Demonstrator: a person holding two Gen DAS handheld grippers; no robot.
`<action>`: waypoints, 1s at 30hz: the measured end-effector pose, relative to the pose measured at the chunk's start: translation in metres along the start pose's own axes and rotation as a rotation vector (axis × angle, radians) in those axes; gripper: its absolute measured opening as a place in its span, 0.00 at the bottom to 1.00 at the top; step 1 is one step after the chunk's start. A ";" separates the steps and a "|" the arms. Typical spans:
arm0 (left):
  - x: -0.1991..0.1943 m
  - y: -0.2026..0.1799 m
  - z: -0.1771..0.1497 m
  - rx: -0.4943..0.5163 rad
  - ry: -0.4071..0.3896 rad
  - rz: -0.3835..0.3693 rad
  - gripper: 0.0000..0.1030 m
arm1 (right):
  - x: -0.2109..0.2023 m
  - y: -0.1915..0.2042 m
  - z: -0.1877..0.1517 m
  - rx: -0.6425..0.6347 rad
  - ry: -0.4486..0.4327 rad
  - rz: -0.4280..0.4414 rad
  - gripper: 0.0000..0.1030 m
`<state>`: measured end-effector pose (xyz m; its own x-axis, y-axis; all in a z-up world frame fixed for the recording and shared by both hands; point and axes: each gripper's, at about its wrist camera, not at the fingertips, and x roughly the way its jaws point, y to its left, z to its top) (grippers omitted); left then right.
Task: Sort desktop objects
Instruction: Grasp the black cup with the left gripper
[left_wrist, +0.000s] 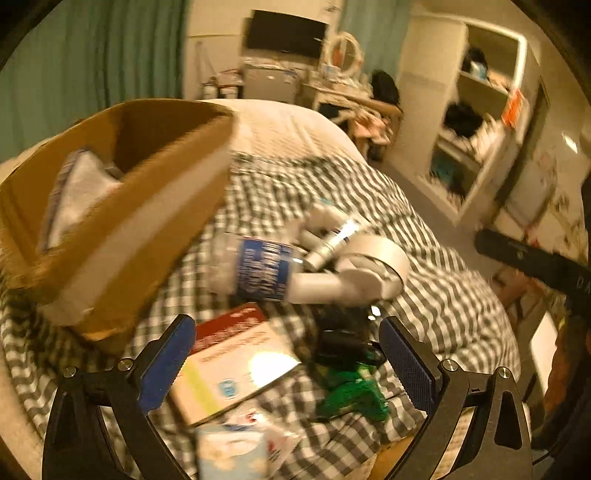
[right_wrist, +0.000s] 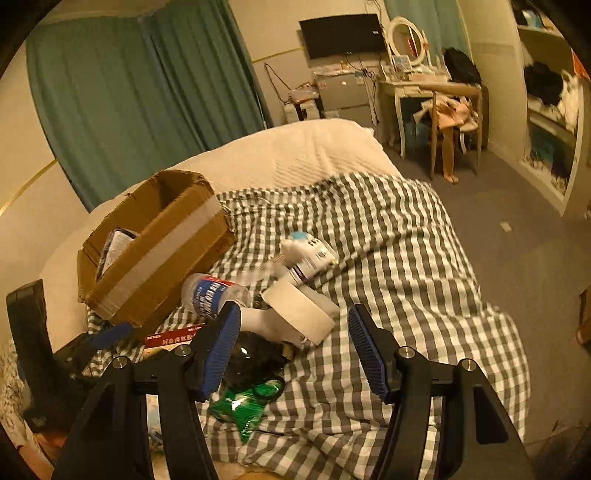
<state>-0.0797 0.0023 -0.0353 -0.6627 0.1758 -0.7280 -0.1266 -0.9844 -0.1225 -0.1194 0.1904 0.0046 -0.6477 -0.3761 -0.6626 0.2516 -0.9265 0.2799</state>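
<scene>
Right wrist view shows a bed covered by a grey-and-white checked blanket (right_wrist: 388, 236), which serves as the sorting surface. An open brown cardboard box (right_wrist: 155, 251) sits at its left, probably as the collecting bin, with a flat packet already inside. Just beside it lies a loose pile: a clear plastic bottle with a blue label (right_wrist: 212, 291), a white tape roll (right_wrist: 303, 314), a red-and-white carton (left_wrist: 236, 362), a crumpled green wrapper (right_wrist: 247, 402). The right gripper (right_wrist: 291, 354) hovers over the pile, fingers spread wide, holding nothing. The left gripper (left_wrist: 284, 365) hangs likewise above the carton, fingers wide apart and empty, seemingly poised for a pick.
</scene>
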 end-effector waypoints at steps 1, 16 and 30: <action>0.004 -0.008 -0.001 0.025 0.006 -0.014 0.99 | 0.001 -0.002 -0.002 0.002 0.004 0.003 0.59; 0.088 -0.028 -0.012 0.074 0.222 -0.163 0.77 | 0.033 -0.018 -0.023 -0.008 0.066 0.019 0.59; 0.059 -0.017 -0.003 0.017 0.181 -0.127 0.45 | 0.058 -0.009 -0.010 -0.106 0.107 0.080 0.59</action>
<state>-0.1138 0.0295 -0.0781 -0.4975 0.2924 -0.8167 -0.2140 -0.9537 -0.2111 -0.1525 0.1764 -0.0432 -0.5434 -0.4425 -0.7133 0.3773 -0.8879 0.2633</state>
